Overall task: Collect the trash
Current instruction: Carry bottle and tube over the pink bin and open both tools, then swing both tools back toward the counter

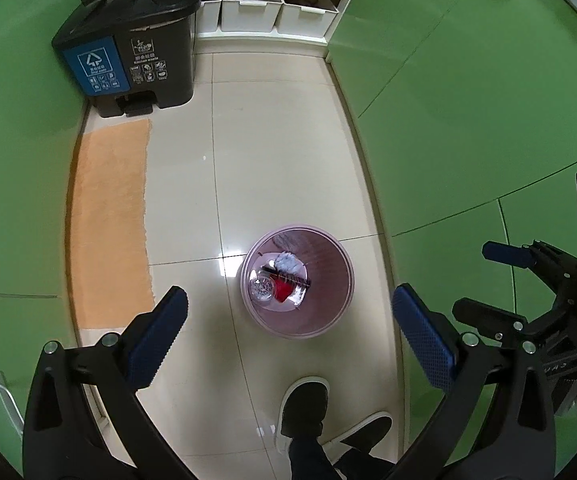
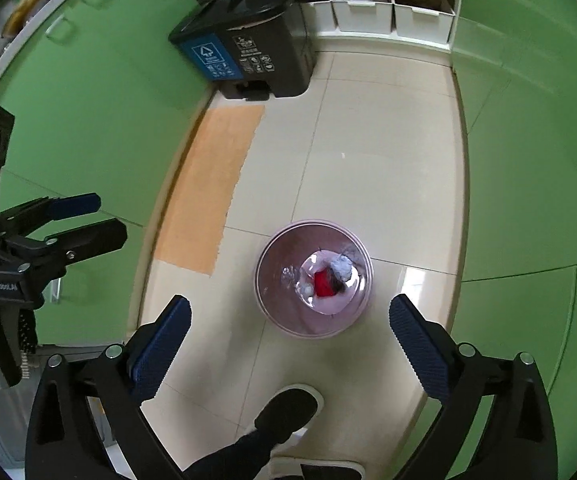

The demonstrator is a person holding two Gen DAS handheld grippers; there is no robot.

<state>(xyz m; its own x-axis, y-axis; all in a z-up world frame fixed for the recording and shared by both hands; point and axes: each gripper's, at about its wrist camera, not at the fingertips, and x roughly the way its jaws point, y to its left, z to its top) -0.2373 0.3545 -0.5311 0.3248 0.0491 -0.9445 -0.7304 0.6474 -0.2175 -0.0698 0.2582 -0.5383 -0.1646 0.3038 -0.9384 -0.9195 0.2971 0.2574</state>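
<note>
Below, the scene read outward from the pink bin:
Pink bin (image 1: 297,280): stands upright on the pale tiled floor (image 1: 272,152), seen from above in both wrist views.
Trash in the bin: a crumpled white wad (image 1: 287,261), a red piece (image 1: 283,291) and a clear plastic item (image 1: 262,287) lie on its bottom (a dark strip crosses the red piece; what it is cannot be told).
Left gripper (image 1: 288,322): hangs above the bin, pointing steeply down, its blue pads spread wide with nothing between them.
Right gripper (image 2: 290,332): also above the bin, jaws wide apart and empty; the bin shows between its fingers.
Shoes: a black shoe (image 1: 303,408) with a white sole rests on the floor just on the near side of the bin.
Orange mat (image 1: 110,224): lies flat to the left of the bin, along the green cabinet fronts (image 1: 468,120).
Black pedal bin (image 1: 128,44): well beyond the pink bin, past the mat's far end, lid down, with a blue label.
White boxes (image 1: 252,12): on a low shelf, farther still, beside the pedal bin.
</note>
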